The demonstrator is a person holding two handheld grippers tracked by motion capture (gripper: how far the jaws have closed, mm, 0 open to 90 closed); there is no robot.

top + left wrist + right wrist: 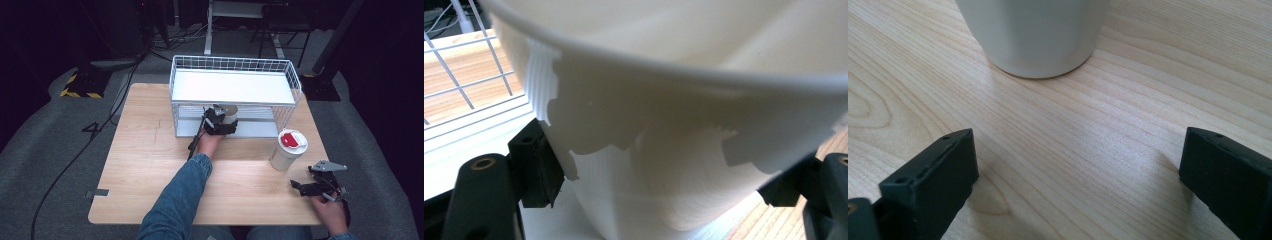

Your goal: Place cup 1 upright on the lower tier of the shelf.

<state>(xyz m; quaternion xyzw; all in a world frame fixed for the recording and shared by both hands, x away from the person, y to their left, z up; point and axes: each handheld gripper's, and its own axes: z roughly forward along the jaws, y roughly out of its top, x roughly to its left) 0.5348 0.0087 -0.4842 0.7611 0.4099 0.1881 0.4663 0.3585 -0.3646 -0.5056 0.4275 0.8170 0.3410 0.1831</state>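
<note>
My left gripper (220, 121) is clamped on an open white paper cup (229, 112), its black jaws pressed against the cup's sides, and I hold it at the front opening of the white wire-mesh shelf rack (235, 86) that stands along the far edge of the light wooden table (145, 165), at the rack's lower level just under its upper tray. From my left gripper view the cup's wall (664, 165) sits over the white lower tray, though I cannot tell whether its base is touching. I judge this cup is nearly placed; letting go is left. A second white paper cup with a red-and-white lid (287, 149) stands near the table's right edge, untouched. My right gripper (314, 186) waits near the front right corner with jaws wide and empty, aimed at that cup's base (1035, 37), which looks to be the next pick.
</note>
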